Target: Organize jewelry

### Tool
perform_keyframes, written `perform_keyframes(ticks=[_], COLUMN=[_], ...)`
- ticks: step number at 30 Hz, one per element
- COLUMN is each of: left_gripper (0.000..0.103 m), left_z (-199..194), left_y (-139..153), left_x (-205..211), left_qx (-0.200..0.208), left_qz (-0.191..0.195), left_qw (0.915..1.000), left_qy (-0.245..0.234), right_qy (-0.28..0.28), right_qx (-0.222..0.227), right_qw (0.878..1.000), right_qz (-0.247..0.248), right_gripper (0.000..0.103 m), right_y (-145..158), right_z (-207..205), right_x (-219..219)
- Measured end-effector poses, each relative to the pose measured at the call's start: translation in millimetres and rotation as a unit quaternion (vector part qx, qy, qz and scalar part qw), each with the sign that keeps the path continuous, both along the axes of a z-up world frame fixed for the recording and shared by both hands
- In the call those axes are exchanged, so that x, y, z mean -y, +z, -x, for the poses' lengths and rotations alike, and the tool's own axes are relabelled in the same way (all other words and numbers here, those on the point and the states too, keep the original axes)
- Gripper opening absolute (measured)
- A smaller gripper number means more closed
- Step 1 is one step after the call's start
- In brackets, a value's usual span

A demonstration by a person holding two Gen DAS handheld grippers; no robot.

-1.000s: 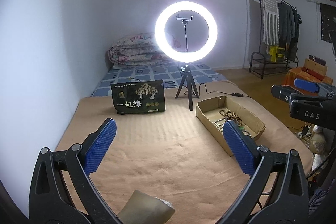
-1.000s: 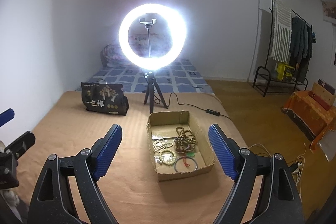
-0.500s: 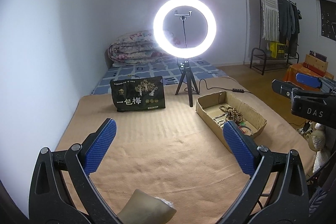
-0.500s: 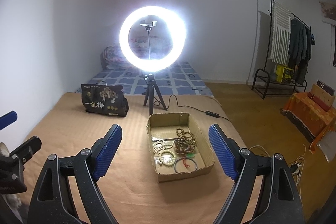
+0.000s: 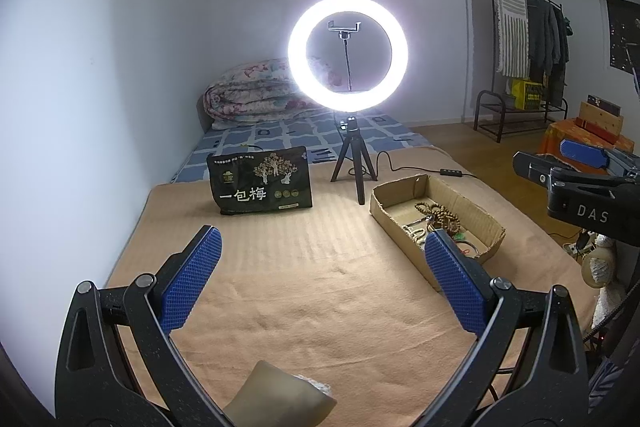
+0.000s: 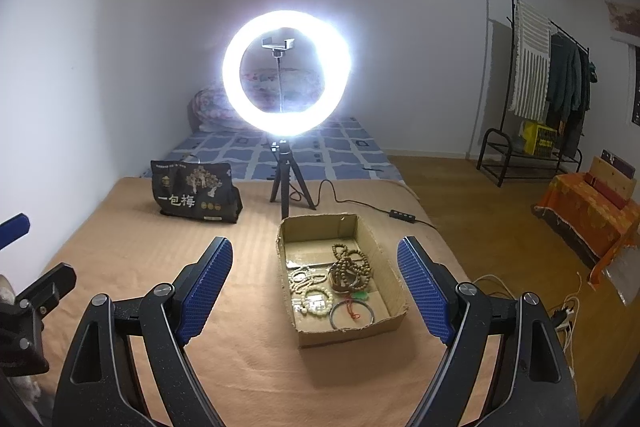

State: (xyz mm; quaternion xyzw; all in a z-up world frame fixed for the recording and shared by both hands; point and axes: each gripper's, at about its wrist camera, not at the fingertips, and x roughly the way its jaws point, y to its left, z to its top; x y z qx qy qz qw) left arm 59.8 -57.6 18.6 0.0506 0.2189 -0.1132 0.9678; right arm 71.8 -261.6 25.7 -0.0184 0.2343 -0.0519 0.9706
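Covering most of both views, a tan blanket [image 6: 256, 367] lies spread over the bed, with a blue checked sheet [image 6: 336, 147] and a rolled floral quilt [image 5: 248, 95] at the far end by the wall. On the blanket stands a lit ring light [image 6: 286, 73] on a small tripod [image 6: 286, 183], its cable running off to the right. Left of the tripod a dark snack bag [image 5: 262, 185] stands upright. Just right of the tripod sits an open cardboard box [image 6: 390, 267], which holds the jewelry: a pile of brown bead strings [image 6: 350, 265], pale bead bracelets [image 6: 314, 293] and a thin bangle [image 6: 352, 313] near the front wall. The right hand-held gripper [image 6: 316, 285] hangs above the blanket with its blue pads spread wide, the box framed between them and untouched. The left hand-held gripper [image 5: 320, 277] is likewise spread wide and holds nothing, over bare blanket to the left of the box.
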Motion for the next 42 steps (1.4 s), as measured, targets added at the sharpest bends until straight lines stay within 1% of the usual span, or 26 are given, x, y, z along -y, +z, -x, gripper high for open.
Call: perform_keyframes(ticks=[15,42], left_gripper=[0.103,0.103], left_z=[2.1,3.4], left_y=[0.2,1.2], left_x=[2.6,3.8], left_qx=[0.002,0.003], left_qz=[-0.008,-0.008], left_qw=[1.0,1.0], left_qy=[-0.003,-0.002], right_qy=[-0.002,-0.001], right_qx=[-0.003,-0.007], right_qw=[1.0,1.0], right_qz=[-0.007,-0.01], right_gripper=[0.085,0.085], right_y=[0.4,-0.8], right_z=[1.0,0.4], right_x=[1.3,1.4])
